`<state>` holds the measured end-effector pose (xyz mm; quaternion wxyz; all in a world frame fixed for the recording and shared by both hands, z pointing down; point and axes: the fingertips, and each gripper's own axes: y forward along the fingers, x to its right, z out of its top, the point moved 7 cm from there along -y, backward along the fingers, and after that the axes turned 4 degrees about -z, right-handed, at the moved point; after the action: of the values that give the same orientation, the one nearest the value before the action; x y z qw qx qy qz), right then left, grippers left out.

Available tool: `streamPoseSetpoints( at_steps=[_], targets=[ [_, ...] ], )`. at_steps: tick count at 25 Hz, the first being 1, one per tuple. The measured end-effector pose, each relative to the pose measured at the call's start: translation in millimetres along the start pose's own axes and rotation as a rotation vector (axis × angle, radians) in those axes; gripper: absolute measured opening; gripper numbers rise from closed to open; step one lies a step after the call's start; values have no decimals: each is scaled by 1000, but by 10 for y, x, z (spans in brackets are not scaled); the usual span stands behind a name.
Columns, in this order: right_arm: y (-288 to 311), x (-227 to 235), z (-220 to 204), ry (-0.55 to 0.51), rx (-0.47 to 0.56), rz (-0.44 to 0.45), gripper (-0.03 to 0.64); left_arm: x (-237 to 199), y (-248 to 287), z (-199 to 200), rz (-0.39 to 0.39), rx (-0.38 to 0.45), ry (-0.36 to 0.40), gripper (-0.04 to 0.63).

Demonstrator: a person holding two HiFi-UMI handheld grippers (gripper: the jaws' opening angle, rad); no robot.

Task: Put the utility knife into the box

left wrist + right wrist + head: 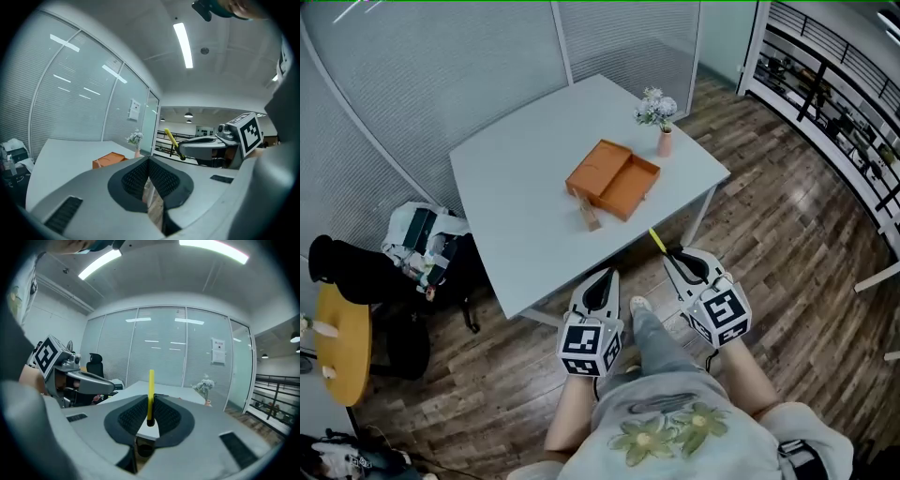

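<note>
Carrying looks like the step in hand. The right tongs (pixel 677 261) are clamped on the slim yellow utility knife (pixel 657 241), and its free end points out past the pads towards the open orange cardboard box (pixel 614 178). In the right gripper view the knife stands upright between the ribbed black pads, its dark lower end pinched there. The left tongs (pixel 600 286) are closed on nothing, the pads meeting at their tips, and hang beside the right tongs on the person's side of the box.

The box lies on the pale grey table (pixel 511 202), well apart from the knife, which is held out past the table edge nearest the person. A small wooden block (pixel 589 217) sits just beside the box's near corner, and a pink vase of white flowers (pixel 663 139) stands beyond the box's far right side.

The next move calls for a long forward reach that brings the knife over the box. The target is probably the walled half on the right, as the left half looks like a flat lid. The knife should then be tipped flat so its length fits, kept clear of the block, lowered and released.
</note>
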<state>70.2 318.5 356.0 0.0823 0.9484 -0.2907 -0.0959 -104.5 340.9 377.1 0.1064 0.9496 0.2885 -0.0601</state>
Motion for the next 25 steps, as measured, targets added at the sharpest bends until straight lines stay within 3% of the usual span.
streamPoseSetpoints(
  at_steps=[13, 25],
  targets=[
    [1168, 778, 166, 8, 26, -23, 42, -753, 1000, 294, 9, -21, 22, 0],
    [1964, 1600, 103, 39, 6, 1, 41, -1137, 1949, 444, 32, -70, 14, 0]
  ],
)
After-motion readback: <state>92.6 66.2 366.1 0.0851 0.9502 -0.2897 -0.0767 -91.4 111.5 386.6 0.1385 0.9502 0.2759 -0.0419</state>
